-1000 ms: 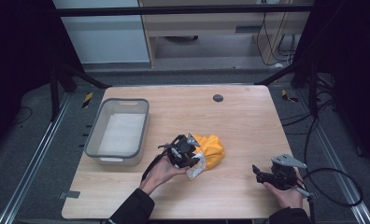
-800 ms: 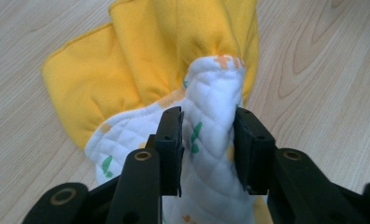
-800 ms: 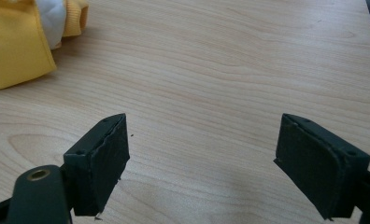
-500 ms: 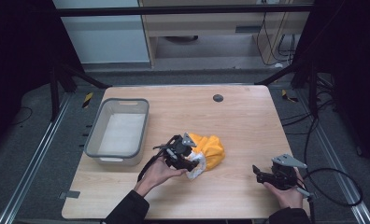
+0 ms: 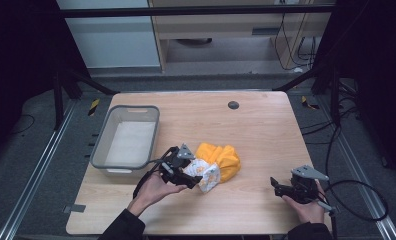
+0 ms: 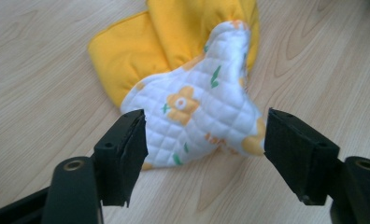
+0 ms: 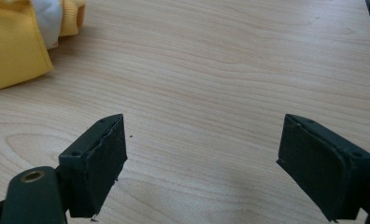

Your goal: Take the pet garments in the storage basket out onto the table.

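Observation:
A yellow cloth (image 5: 227, 156) with a white quilted, flower-printed side (image 6: 197, 112) lies crumpled at the middle of the wooden table (image 5: 266, 130). My left gripper (image 5: 195, 175) sits at the cloth's near-left end. In the left gripper view, the left gripper (image 6: 204, 140) is open, its jaws either side of the white flowered corner and close to its edges. My right gripper (image 5: 274, 185) is held low at the front right, well apart from the cloth. It stands open (image 7: 202, 154) over bare wood, with the cloth (image 7: 10, 46) far off at the upper left.
A grey plastic bin (image 5: 98, 150) with nothing in it stands at the table's left, just behind my left hand. A small black round disc (image 5: 233, 105) is set in the tabletop at the back. Cables trail off the right edge.
My left hand and gripper have drifted slightly left and toward the front edge beside the cloth. The right gripper has not moved.

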